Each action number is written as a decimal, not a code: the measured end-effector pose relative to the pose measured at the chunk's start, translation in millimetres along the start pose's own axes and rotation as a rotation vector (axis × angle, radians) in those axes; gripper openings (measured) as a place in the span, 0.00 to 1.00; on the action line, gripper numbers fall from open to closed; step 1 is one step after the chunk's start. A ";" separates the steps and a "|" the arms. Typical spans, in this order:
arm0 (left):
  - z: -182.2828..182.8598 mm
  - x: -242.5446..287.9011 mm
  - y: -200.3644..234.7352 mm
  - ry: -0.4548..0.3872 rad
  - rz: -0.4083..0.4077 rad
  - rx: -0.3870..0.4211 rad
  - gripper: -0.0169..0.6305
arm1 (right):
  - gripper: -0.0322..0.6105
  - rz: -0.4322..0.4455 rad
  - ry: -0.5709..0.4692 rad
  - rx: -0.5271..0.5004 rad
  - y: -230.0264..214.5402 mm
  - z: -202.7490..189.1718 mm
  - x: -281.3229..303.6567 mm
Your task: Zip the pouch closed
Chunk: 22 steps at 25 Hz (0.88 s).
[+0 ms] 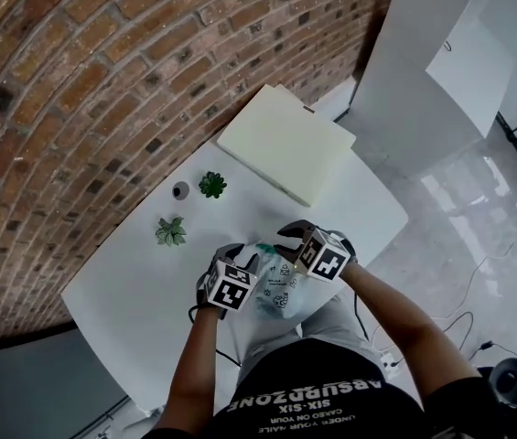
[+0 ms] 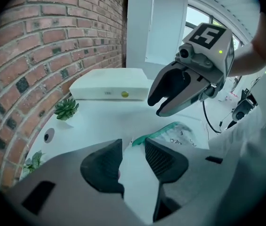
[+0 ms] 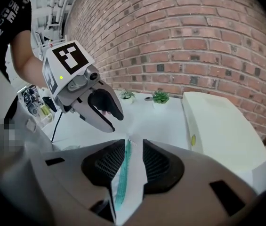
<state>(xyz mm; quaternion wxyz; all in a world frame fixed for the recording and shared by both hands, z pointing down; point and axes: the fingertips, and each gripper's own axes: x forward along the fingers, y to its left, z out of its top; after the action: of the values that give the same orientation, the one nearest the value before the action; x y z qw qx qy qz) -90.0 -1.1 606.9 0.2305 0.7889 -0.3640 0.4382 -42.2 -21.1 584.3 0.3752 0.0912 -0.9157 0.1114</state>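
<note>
The back wall (image 1: pixel 75 90) is rough red-brown brick with pale mortar joints. Against it stands a smooth, matte white counter (image 1: pixel 121 291). At the far end lies a flat, square, cream-coloured box (image 1: pixel 285 144) with rounded corners. Two small spiky green plants (image 1: pixel 211 185) (image 1: pixel 170 232) stand near the wall, with a small round grey item (image 1: pixel 180 189) between them, close to the farther plant.

The pouch (image 1: pixel 279 291) lies on the counter close to its near edge, between the two grippers. It is thin, clear plastic with small black prints. A green ribbed zipper strip (image 3: pixel 120 175) runs along one long edge.

The left gripper (image 2: pixel 133 145) has its jaws well apart. Its black pads have a fine grid texture, and only the white surface shows between them. The zipper end of the pouch lies just past its right jaw tip.

The right gripper (image 3: pixel 133 145) has its jaws a narrow way apart. The zipper strip lines up along the gap between its gridded pads. In the left gripper view its tips hang just above the pouch, not pressed on it.
</note>
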 end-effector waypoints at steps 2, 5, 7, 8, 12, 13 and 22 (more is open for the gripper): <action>-4.7 8.2 2.2 0.032 0.001 0.027 0.25 | 0.23 0.014 0.025 -0.016 -2.1 -1.7 8.0; -12.6 17.0 7.0 0.089 0.008 0.078 0.25 | 0.23 0.030 0.064 -0.055 -5.7 -5.7 21.2; -15.1 21.6 9.6 0.109 0.006 0.093 0.25 | 0.23 0.039 0.087 -0.094 -7.3 -7.3 29.6; -15.5 23.3 10.3 0.113 0.003 0.095 0.25 | 0.23 0.041 0.099 -0.118 -7.7 -8.4 33.4; -18.1 29.1 11.3 0.124 -0.010 0.097 0.25 | 0.22 0.047 0.147 -0.209 -8.2 -14.0 46.1; -19.1 30.7 11.4 0.128 -0.014 0.097 0.24 | 0.22 0.052 0.154 -0.224 -7.8 -14.3 48.9; -24.1 48.0 8.6 0.171 -0.057 0.134 0.23 | 0.22 0.101 0.231 -0.372 -1.0 -22.6 70.4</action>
<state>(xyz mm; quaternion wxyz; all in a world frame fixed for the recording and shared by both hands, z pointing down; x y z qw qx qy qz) -92.5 -7.9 660.8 0.2199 0.7722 -0.2905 0.5205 -76.4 -21.8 649.9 0.4818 -0.0389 -0.8749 -0.0309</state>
